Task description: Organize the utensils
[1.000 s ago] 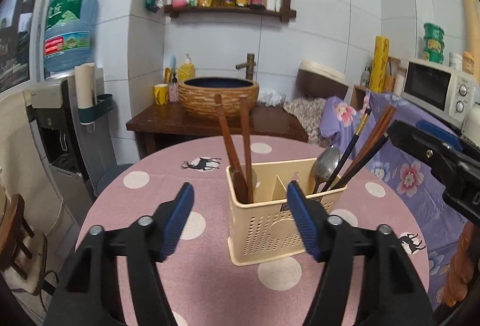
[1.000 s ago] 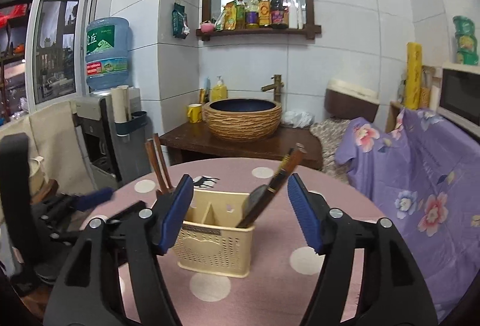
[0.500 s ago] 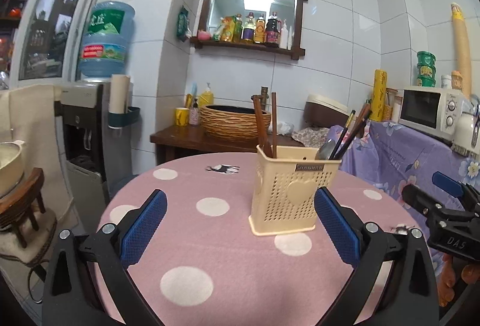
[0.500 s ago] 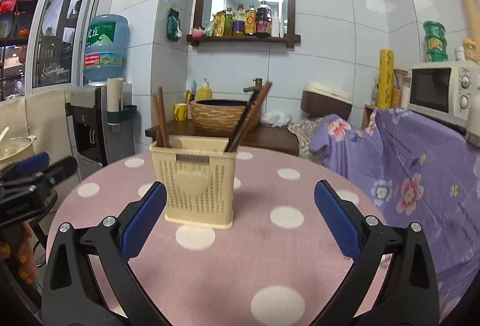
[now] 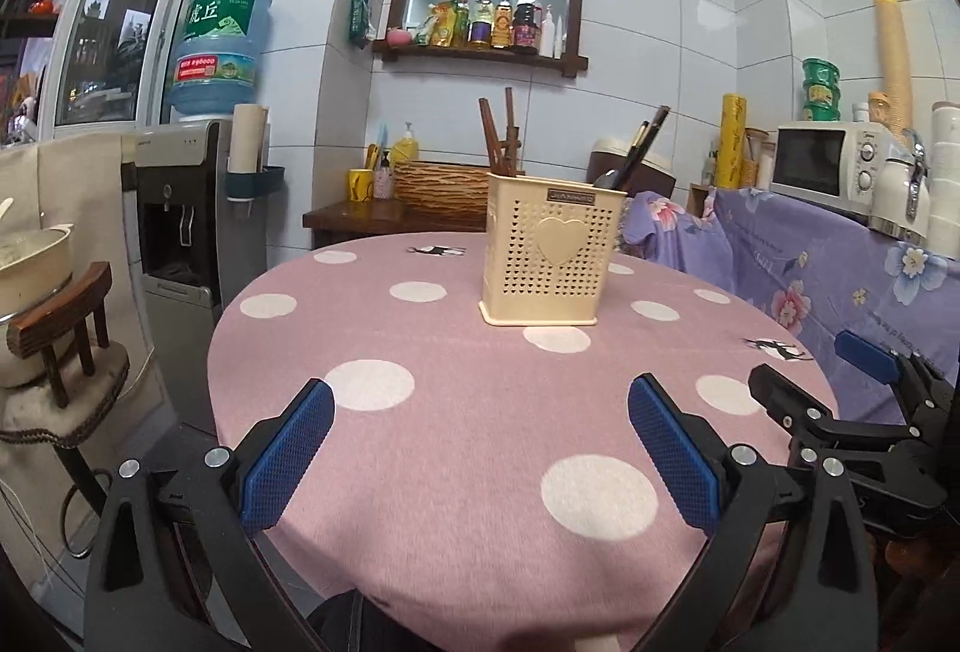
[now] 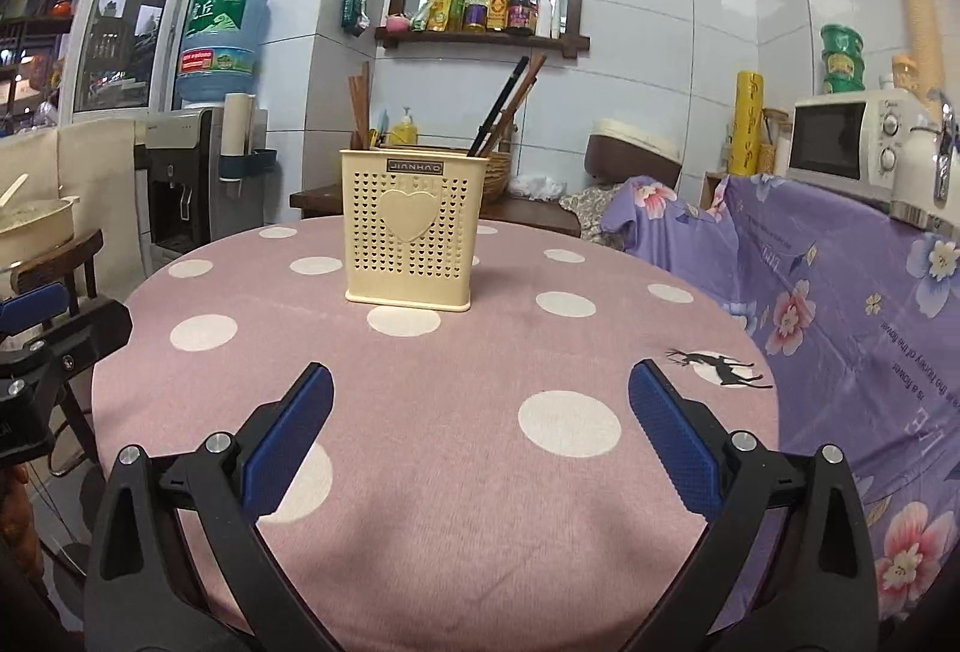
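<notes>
We see the cream utensil holder (image 5: pixel 552 256) standing upright on the pink polka-dot table (image 5: pixel 456 412), at about twelve o'clock from our left gripper (image 5: pixel 480 457) and well apart from it. Brown chopsticks (image 5: pixel 501 132) rise from its left side and dark utensils (image 5: pixel 639 144) lean toward one o'clock on its right. Both the left gripper and our right gripper (image 6: pixel 480 439) are spread wide with nothing between the blue pads (image 6: pixel 288 439).

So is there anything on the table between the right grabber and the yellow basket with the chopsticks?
No, only bare polka-dot tablecloth lies between the open right gripper and the utensil holder.
</notes>
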`<act>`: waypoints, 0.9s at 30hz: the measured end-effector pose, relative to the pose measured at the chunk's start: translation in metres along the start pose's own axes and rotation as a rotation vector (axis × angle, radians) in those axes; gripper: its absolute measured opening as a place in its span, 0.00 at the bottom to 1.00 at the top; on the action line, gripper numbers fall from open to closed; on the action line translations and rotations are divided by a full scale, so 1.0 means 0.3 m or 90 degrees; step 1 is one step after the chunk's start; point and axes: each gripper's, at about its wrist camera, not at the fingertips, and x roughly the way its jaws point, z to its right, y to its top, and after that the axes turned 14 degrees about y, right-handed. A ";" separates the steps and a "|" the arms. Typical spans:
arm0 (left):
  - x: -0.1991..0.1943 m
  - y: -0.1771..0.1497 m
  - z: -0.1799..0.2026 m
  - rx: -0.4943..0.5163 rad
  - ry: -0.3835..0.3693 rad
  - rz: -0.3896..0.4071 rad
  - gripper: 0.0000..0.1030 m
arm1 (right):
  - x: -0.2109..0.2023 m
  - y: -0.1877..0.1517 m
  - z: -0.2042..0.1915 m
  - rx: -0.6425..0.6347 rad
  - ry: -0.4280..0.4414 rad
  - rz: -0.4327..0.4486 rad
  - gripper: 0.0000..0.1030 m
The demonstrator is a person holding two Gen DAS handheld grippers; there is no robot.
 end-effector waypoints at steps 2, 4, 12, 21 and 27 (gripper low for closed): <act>-0.031 -0.007 0.001 0.002 0.000 0.015 0.95 | -0.040 -0.001 -0.019 -0.001 0.009 0.014 0.94; -0.052 -0.010 -0.001 -0.003 0.004 0.030 0.95 | -0.067 0.002 -0.037 -0.001 0.017 0.025 0.94; -0.075 -0.016 -0.023 -0.035 0.013 0.047 0.95 | -0.144 0.005 -0.099 -0.032 0.039 0.065 0.94; -0.100 -0.020 -0.035 -0.040 0.043 0.063 0.95 | -0.159 0.010 -0.089 -0.037 0.004 0.069 0.94; -0.109 -0.016 -0.041 -0.042 0.058 0.067 0.95 | -0.162 0.010 -0.086 -0.036 -0.001 0.065 0.94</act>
